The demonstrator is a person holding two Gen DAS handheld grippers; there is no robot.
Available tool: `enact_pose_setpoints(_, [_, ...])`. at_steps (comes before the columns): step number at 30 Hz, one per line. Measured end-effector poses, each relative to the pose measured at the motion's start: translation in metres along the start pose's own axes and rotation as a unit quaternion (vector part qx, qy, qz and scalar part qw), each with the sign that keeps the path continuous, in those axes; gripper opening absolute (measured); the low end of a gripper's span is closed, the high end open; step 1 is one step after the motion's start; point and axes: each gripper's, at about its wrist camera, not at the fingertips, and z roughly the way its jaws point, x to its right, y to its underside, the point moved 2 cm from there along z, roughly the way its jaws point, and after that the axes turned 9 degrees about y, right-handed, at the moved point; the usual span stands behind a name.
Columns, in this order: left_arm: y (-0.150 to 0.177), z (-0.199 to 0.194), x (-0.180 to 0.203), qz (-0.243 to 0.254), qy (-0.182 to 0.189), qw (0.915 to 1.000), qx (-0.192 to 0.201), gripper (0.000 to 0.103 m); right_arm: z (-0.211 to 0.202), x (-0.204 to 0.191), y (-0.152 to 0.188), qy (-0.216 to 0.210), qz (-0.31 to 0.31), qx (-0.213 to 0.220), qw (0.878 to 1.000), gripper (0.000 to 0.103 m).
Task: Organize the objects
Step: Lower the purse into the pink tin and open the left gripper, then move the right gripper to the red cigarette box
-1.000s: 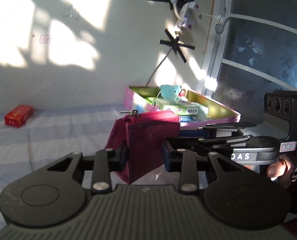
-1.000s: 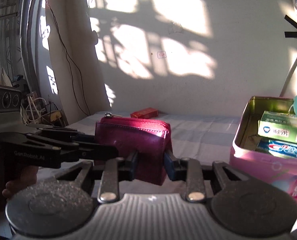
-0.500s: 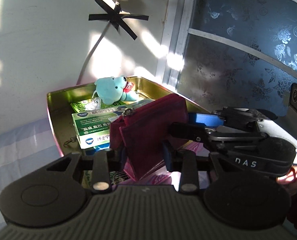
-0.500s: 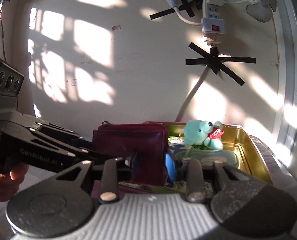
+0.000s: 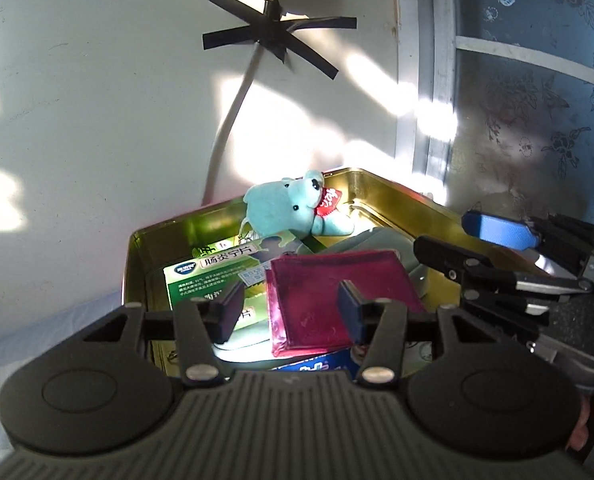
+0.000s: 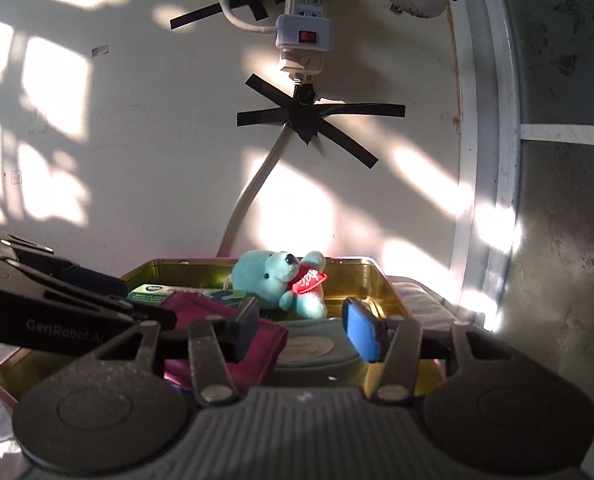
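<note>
1. Wallet [image 5: 339, 304] lies flat in the tin [image 5: 137, 264], on the boxes, near the teddy [image 5: 297, 210].
2. Left gripper [image 5: 289, 312] jaws just opening, clear of it.
3. Right gripper [image 6: 301, 330] likewise opening, holding nothing.

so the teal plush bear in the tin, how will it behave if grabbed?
The teal plush bear looks soft, so probably squashes under the pads. Likely light. Slumped against the tin wall, it may flop rather than roll.

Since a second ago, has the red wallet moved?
Yes. The red wallet was held upright over the bedsheet, short of the tin; now it lies flat inside the tin, on the green box. Both tools' jaws have just been opening, clear of it.
</note>
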Motion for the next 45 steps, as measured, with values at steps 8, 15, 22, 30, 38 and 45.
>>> enact_pose_setpoints(8, [0.025, -0.056, 0.004, -0.024, 0.018, 0.9994, 0.016, 0.054, -0.033, 0.007, 0.003, -0.035, 0.07, 0.022, 0.997, 0.05])
enact_pose_setpoints(15, [0.077, -0.117, -0.025, -0.059, -0.006, 0.9981, 0.016, 0.055, -0.05, 0.003, 0.012, -0.055, 0.132, 0.016, 0.99, 0.051])
enact_pose_setpoints(22, [0.139, -0.138, -0.067, -0.105, -0.026, 0.9937, -0.028, 0.055, -0.077, -0.045, 0.014, -0.137, 0.119, 0.011, 0.983, 0.055])
enact_pose_setpoints(30, [0.198, -0.182, -0.153, -0.184, -0.194, 0.9631, -0.03, 0.055, -0.095, -0.155, 0.026, -0.282, -0.001, -0.033, 0.959, 0.059])
enact_pose_setpoints(38, [0.221, -0.214, -0.198, -0.25, -0.229, 0.9405, 0.017, 0.06, -0.08, -0.241, 0.061, -0.311, -0.105, -0.138, 0.934, 0.063])
enact_pose_setpoints(45, [0.22, -0.207, -0.192, -0.24, -0.224, 0.9446, 0.012, 0.061, -0.061, -0.249, 0.072, -0.3, -0.108, -0.194, 0.928, 0.078])
